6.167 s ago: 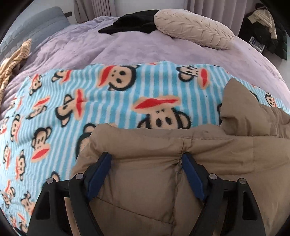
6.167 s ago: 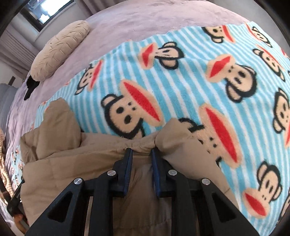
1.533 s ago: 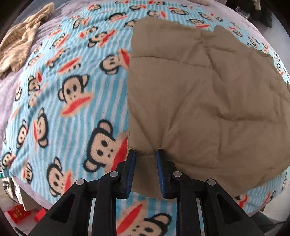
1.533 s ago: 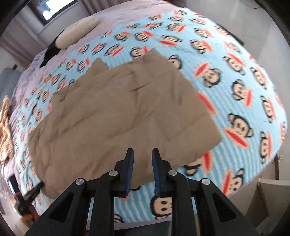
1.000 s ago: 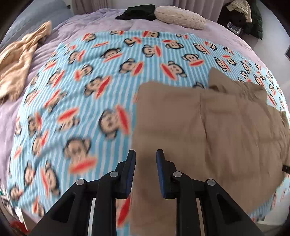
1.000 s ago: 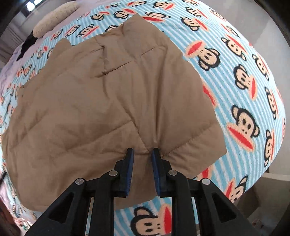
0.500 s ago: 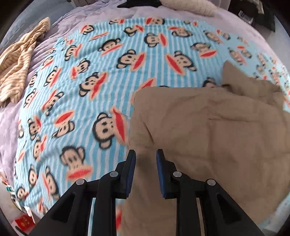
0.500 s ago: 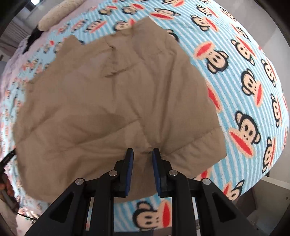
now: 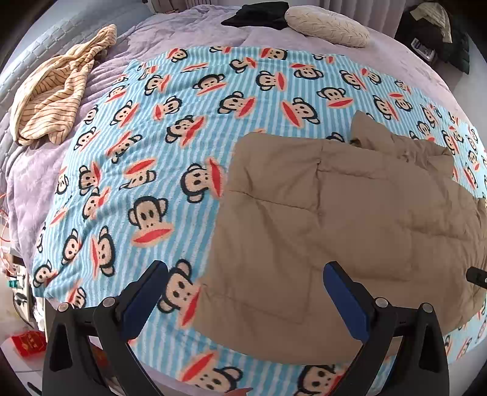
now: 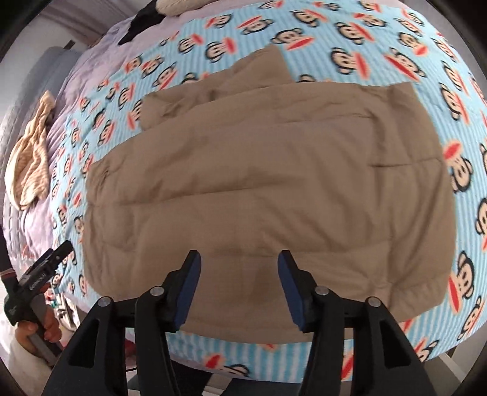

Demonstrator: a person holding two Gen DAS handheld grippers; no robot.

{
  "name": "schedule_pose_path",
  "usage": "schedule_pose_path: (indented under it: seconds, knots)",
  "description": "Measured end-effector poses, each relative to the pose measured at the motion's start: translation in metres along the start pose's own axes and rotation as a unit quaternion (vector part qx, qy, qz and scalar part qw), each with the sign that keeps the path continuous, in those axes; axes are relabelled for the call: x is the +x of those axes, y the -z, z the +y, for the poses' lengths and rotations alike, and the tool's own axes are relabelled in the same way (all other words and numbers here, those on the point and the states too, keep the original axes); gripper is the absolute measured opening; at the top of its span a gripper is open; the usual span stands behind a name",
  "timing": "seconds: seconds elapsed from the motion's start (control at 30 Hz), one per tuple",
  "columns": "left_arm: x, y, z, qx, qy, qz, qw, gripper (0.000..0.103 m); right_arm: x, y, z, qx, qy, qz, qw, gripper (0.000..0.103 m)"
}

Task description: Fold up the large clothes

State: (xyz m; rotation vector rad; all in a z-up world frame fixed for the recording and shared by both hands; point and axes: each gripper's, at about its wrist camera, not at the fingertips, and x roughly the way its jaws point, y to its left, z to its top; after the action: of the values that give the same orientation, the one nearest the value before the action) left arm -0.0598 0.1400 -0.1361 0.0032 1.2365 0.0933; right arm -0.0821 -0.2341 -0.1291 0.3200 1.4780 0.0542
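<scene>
A tan quilted jacket (image 9: 350, 219) lies folded and flat on the blue striped monkey blanket (image 9: 158, 146), near the bed's front edge. My left gripper (image 9: 243, 289) hovers above the jacket's near left corner. Its jaws are opening wide, and nothing is pinched between them. In the right wrist view the jacket (image 10: 258, 182) fills the middle. My right gripper (image 10: 239, 274) hangs over its near hem with jaws opening, and the cloth lies loose below the blue pads. At the left edge of that view a hand holds the left gripper (image 10: 39, 274).
A beige striped garment (image 9: 51, 97) is bunched on the lilac bedspread (image 9: 30, 189) at the left. At the bed's far end lie a cream pillow (image 9: 328, 27) and a black garment (image 9: 255, 18). Dark clothes (image 9: 438, 33) are piled beyond the bed. A red packet (image 9: 29, 347) lies on the floor.
Both grippers were shut on the jacket's near edge half a second ago. Both have now opened, let the cloth go and drawn up and back.
</scene>
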Motion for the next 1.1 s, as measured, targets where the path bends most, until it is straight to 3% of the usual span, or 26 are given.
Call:
schedule_pose_path:
  seconds: [0.2, 0.53, 0.67, 0.8, 0.9, 0.97, 1.03, 1.1]
  knots:
    - [0.011, 0.001, 0.016, 0.026, 0.01, 0.017, 0.9995, 0.102, 0.017, 0.002, 0.031, 0.011, -0.007, -0.001, 1.0, 0.084]
    - [0.043, 0.005, 0.041, 0.045, 0.043, 0.049, 0.9969, 0.102, 0.04, 0.013, 0.076, 0.045, -0.033, 0.001, 0.998, 0.086]
    - [0.06, 0.004, 0.056, 0.044, 0.091, 0.076, 0.992, 0.102, 0.049, 0.017, 0.081, 0.052, -0.021, 0.008, 0.998, 0.086]
    - [0.062, 0.003, 0.069, 0.046, 0.125, 0.076, 0.9881, 0.102, 0.056, 0.019, 0.08, 0.068, -0.019, 0.014, 0.997, 0.086]
    - [0.062, 0.0, 0.081, 0.036, 0.149, 0.074, 0.9854, 0.102, 0.05, 0.019, 0.077, 0.08, -0.03, -0.006, 0.996, 0.086]
    - [0.064, -0.002, 0.087, 0.027, 0.165, 0.072, 0.9833, 0.102, 0.047, 0.017, 0.073, 0.092, -0.04, -0.021, 0.995, 0.079]
    - [0.069, -0.006, 0.091, 0.016, 0.187, 0.073, 0.9795, 0.102, 0.048, 0.014, 0.069, 0.102, -0.035, -0.027, 0.994, 0.027]
    - [0.077, -0.01, 0.093, 0.01, 0.22, 0.079, 0.9722, 0.102, 0.057, 0.012, 0.063, 0.108, -0.025, -0.017, 0.994, 0.016]
